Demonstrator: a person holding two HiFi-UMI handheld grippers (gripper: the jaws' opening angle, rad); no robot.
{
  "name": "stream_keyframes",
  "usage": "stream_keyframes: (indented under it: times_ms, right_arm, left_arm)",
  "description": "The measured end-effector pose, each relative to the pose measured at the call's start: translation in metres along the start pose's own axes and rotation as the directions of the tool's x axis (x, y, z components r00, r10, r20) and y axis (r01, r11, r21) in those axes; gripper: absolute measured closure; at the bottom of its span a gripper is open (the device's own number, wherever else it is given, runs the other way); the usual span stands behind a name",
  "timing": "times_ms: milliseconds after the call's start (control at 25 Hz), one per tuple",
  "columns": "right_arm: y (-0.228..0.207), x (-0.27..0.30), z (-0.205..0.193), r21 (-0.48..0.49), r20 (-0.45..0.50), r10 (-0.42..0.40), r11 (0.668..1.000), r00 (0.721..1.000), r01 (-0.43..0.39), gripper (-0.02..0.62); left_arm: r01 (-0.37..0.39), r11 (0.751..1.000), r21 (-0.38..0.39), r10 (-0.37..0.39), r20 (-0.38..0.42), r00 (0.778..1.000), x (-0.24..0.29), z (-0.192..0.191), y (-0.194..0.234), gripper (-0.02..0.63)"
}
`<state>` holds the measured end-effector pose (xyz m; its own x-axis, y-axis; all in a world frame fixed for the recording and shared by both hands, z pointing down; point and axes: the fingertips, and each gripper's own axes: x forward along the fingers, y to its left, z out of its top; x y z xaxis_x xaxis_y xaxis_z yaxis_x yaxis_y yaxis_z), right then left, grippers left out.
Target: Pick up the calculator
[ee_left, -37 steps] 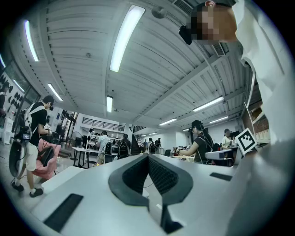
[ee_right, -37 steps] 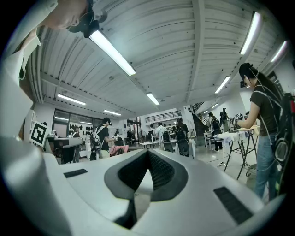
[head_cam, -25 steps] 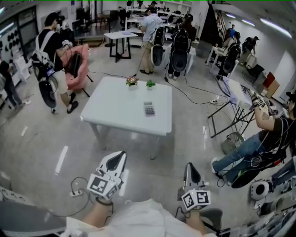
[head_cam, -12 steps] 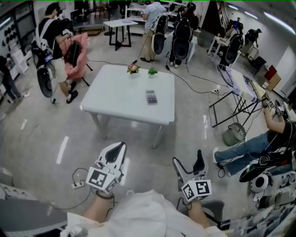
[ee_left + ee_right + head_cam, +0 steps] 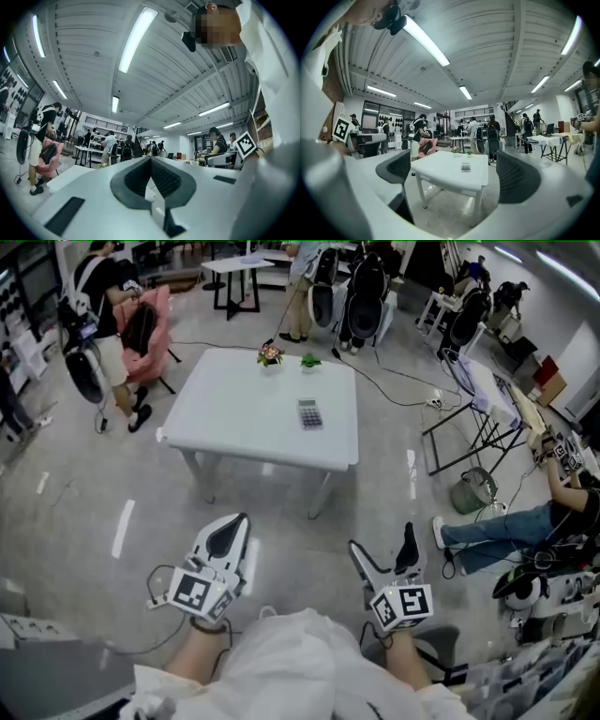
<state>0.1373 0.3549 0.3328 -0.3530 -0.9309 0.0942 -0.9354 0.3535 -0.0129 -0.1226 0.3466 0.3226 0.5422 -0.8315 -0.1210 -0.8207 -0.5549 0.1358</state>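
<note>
**A:** What has changed since a second ago?

**B:** The right claw had its jaws together then. It has just been opening, and its two pads now stand spread wide with nothing gripped between them. Both claws have also come forward over the floor towards the counter.

**A:** And the left claw?

**B:** The left claw is pressed together, pad against pad. In the left gripper view the dark pads meet in one seam and pinch nothing.

**A:** Where is the calculator?

**B:** The calculator lies flat on the white counter, a little right of the middle and well apart from both claws. Neither claw touches it. The right gripper view shows it through the gap between the spread pads, but it is far off on the counter top, not in the grip.

**A:** Is anything else on the counter?

**B:** Two small potted plants stand side by side at the far edge. They are beyond the calculator and clear of it.
</note>
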Motion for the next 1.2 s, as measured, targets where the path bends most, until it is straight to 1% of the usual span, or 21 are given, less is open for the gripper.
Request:
stream_keyframes:
  times_ms: [200, 360, 640, 840, 1080, 1200]
  right_arm:
    - [0.015, 0.005, -0.011, 0.003, -0.031, -0.011, 1.000, 0.999, 0.012, 0.037]
    - [0.023, 0.009, -0.011, 0.012, -0.046, -0.019, 1.000, 0.999, 0.020, 0.034]
    - [0.023, 0.006, -0.016, 0.019, -0.070, -0.035, 0.999, 0.997, 0.037, 0.031]
    - [0.025, 0.017, -0.024, 0.037, -0.083, -0.015, 0.999, 0.996, 0.018, 0.031]
    - [0.020, 0.036, -0.025, 0.058, -0.069, 0.019, 0.998, 0.997, -0.015, 0.031]
    - [0.017, 0.049, -0.025, 0.070, -0.062, 0.027, 0.997, 0.998, -0.023, 0.031]
  left_arm:
    - [0.013, 1.000, -0.026, -0.014, -0.012, 1.000, -0.005, -0.009, 0.016, 0.589]
    - [0.019, 0.999, -0.048, -0.020, -0.021, 1.000, -0.007, -0.012, 0.027, 0.589]
    - [0.038, 0.997, -0.060, -0.039, -0.021, 0.999, -0.004, -0.017, 0.023, 0.589]
    - [0.038, 0.997, -0.060, -0.040, -0.033, 0.999, -0.001, -0.022, 0.025, 0.589]
    - [0.018, 0.999, -0.048, -0.019, -0.035, 0.999, 0.010, -0.021, 0.032, 0.589]
    - [0.019, 0.999, -0.042, -0.021, -0.043, 0.999, 0.021, -0.022, 0.035, 0.589]
